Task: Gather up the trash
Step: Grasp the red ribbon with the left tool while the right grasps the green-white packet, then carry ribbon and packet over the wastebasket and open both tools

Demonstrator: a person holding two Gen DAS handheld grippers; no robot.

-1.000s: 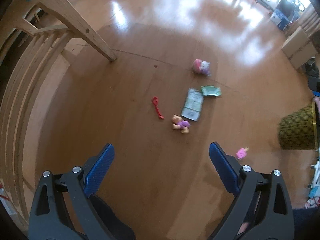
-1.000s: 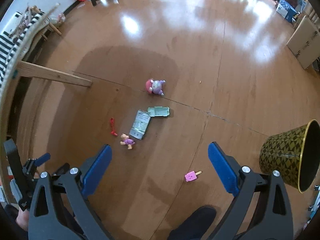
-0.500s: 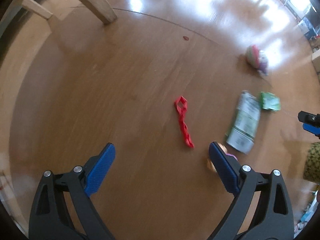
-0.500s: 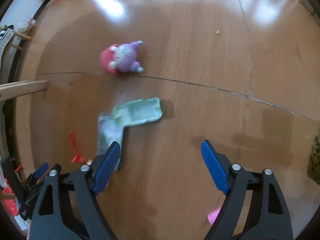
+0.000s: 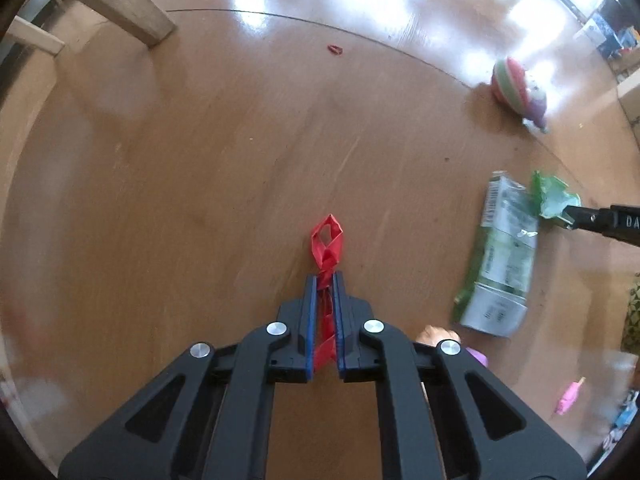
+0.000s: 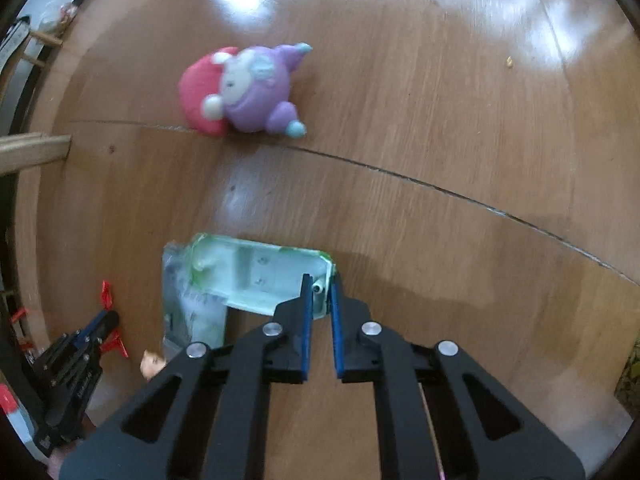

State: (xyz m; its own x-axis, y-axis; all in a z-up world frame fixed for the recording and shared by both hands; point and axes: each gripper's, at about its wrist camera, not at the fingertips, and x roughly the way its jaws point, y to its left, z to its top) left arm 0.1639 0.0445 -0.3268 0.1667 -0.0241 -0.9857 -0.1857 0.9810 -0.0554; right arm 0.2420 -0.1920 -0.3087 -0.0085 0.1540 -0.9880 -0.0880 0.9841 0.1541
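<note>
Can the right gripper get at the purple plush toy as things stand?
Probably not yet: the right gripper is shut on the pale green wrapper. The purple plush toy lies beyond it on bare floor, with nothing between.

small doll (image 5: 438,334) half hidden, bin (image 5: 633,320) cut off

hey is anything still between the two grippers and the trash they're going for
Nothing visible. The left gripper is shut on the red strip, and the right gripper is shut on the green wrapper's corner.
</note>
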